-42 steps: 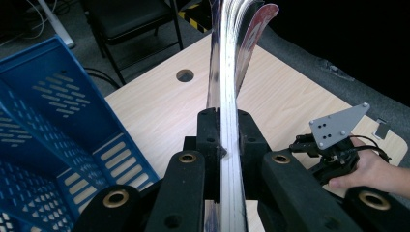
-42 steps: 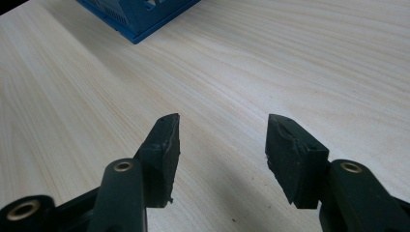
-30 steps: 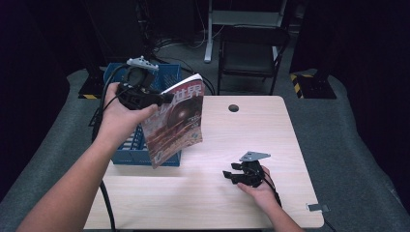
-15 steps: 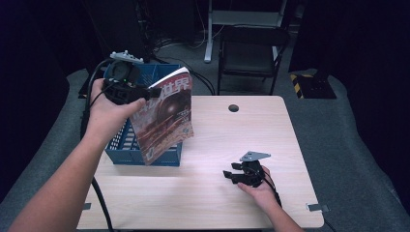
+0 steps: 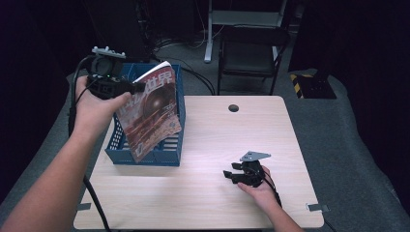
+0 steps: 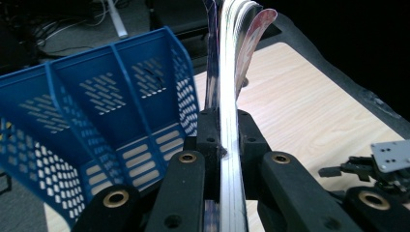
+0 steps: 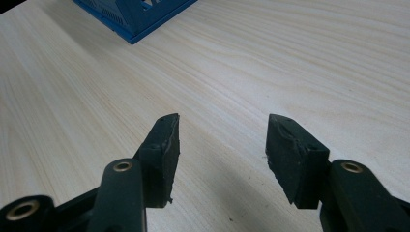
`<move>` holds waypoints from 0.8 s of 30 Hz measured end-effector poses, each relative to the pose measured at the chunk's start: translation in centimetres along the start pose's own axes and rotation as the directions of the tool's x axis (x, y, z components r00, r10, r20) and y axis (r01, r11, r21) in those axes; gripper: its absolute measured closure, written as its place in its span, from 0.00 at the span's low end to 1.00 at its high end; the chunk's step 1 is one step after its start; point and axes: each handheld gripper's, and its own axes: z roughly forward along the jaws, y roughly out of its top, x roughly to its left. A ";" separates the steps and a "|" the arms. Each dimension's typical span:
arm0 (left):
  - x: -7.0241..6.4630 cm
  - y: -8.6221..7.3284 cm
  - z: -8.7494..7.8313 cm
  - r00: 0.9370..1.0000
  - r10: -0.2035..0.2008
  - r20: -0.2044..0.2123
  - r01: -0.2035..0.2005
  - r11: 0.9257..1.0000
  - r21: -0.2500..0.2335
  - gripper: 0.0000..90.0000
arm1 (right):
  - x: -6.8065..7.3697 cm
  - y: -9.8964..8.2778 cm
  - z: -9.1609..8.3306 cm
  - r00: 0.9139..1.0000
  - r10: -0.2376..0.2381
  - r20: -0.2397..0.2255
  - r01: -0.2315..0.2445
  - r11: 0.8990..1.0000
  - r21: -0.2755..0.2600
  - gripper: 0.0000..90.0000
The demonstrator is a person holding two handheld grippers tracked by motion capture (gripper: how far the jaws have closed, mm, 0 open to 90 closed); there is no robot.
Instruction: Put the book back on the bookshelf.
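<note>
- Up in the high view, the left tongs (image 5: 137, 87) are clamped on the top edge of a magazine (image 5: 150, 113), which hangs with its long axis running down and slightly toward the person, cover facing the counter's middle. Its lower end overlaps the blue basket (image 5: 112, 150) that sits at the left edge of the counter (image 5: 212, 145), so the basket lies directly beneath and behind the magazine. The left hand (image 5: 94, 104) is by far the nearer one to the basket; the right tongs (image 5: 228, 175) rest low on the counter near the front, well apart from both.
- Looking along the left tongs in the left gripper view, the jaws pinch the magazine (image 6: 227, 87) edge-on, its pages fanning a little above the grip. The basket (image 6: 104, 111) lies to the left of the magazine, its dividers splitting it into compartments, and those I can see hold nothing. My guess is the coming move is a drop into one of these slots, which calls for the magazine's edge to line up with the dividers.
- From the right gripper view, the right tongs (image 7: 222, 140) stand open with nothing between them, over bare counter (image 7: 300, 63), a corner of the basket (image 7: 140, 14) at the top.
</note>
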 end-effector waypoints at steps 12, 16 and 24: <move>2.3 -0.5 -0.6 0.992 -0.091 -0.090 0.089 0.996 -0.029 0.93 | -0.1 0.0 0.0 1.000 -0.013 -0.002 0.013 1.000 0.011 0.51; 3.1 -0.7 -0.7 0.987 -0.121 -0.110 0.118 0.992 -0.034 0.93 | -0.1 0.0 0.0 1.000 -0.008 -0.001 0.008 1.000 0.010 0.51; 4.6 -1.2 -0.9 0.976 -0.162 -0.143 0.158 0.986 -0.045 0.93 | -0.1 0.0 0.0 1.000 -0.007 -0.002 0.007 1.000 0.010 0.51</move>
